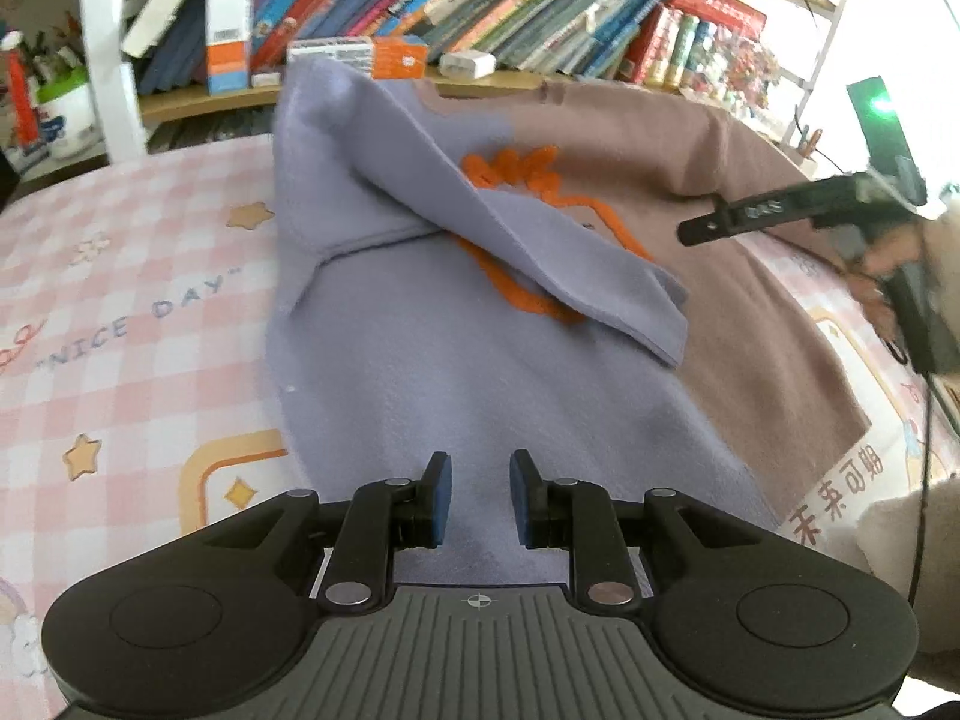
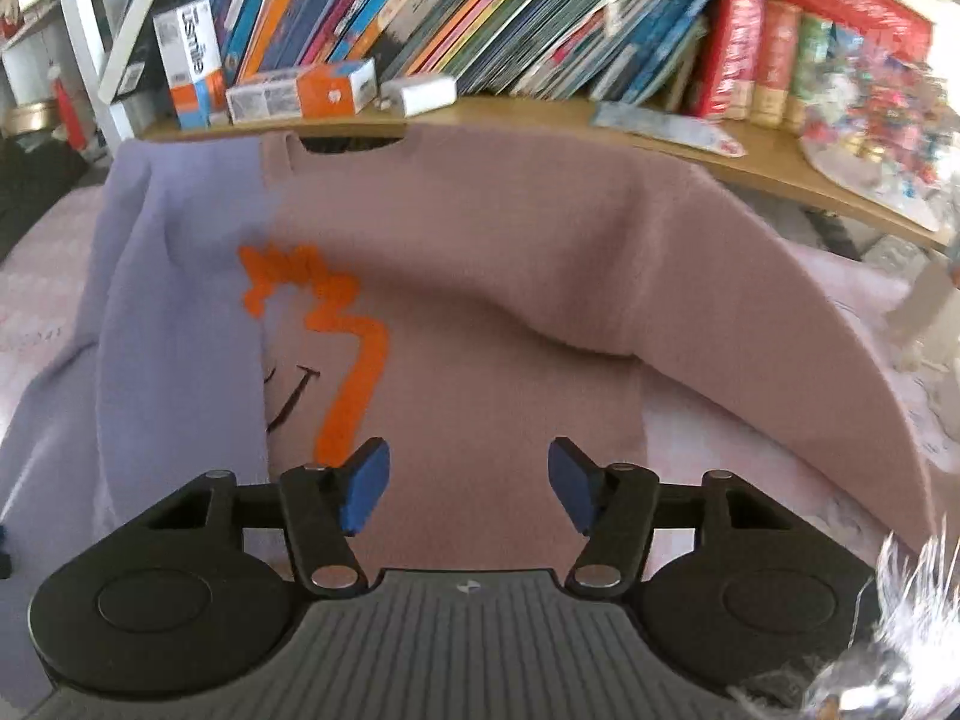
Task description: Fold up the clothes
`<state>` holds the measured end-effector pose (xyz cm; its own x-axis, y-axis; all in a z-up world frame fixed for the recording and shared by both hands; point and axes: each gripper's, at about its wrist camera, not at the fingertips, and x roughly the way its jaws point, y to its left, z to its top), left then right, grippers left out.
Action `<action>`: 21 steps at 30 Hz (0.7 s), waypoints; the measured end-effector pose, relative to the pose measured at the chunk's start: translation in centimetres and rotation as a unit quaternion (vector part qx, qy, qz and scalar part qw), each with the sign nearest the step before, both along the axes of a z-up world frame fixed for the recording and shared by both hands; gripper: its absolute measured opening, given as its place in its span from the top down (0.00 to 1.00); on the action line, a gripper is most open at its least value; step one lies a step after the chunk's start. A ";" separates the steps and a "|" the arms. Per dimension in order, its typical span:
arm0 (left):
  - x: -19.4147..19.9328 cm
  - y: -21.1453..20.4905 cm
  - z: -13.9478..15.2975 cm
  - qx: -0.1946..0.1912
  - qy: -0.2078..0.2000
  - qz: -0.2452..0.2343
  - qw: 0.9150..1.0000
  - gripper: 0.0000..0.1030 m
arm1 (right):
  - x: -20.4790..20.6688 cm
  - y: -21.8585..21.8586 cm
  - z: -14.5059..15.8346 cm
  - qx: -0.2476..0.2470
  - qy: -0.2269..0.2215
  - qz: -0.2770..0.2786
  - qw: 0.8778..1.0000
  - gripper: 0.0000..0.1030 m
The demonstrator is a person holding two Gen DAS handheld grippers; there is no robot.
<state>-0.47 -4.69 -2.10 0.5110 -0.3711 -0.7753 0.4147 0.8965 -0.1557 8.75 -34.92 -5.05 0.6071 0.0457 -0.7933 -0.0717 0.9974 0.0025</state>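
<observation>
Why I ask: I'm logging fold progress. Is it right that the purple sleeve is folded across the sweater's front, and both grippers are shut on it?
Not quite. The purple sleeve is folded across the sweater, but the left gripper and right gripper are both open, holding nothing; each wrist view shows this.

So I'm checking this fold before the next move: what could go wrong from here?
The purple sleeve lies loosely folded across the sweater, covering part of the orange design; dragging the body could slide it off. The mauve sleeve is still spread out, so the fold may end lopsided. Both the left gripper and right gripper are open and empty.
</observation>
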 end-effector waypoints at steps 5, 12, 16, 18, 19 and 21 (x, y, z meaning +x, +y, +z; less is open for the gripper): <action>-0.8 0.9 0.8 0.005 -0.008 0.021 1.000 0.78 | 7.2 -2.0 2.5 -0.064 -0.070 -0.104 0.990 0.54; -1.4 2.1 0.6 -0.002 0.002 0.064 0.998 0.78 | 4.3 -3.6 4.4 -0.004 -0.073 -0.143 0.987 0.44; -1.1 2.1 0.2 -0.002 0.010 0.084 0.996 0.70 | -2.3 -2.9 3.2 -0.006 -0.051 -0.094 0.994 0.44; -1.0 1.9 -0.1 -0.001 0.014 0.091 0.996 0.63 | -5.9 -3.0 2.9 -0.007 -0.045 -0.082 0.996 0.44; -0.9 1.7 -0.3 0.000 0.015 0.094 0.996 0.63 | -7.5 -3.0 2.8 -0.008 -0.042 -0.080 0.996 0.44; -1.0 1.4 -0.5 0.002 0.018 0.096 0.995 0.63 | -10.6 -3.1 2.4 -0.013 -0.036 -0.078 0.996 0.45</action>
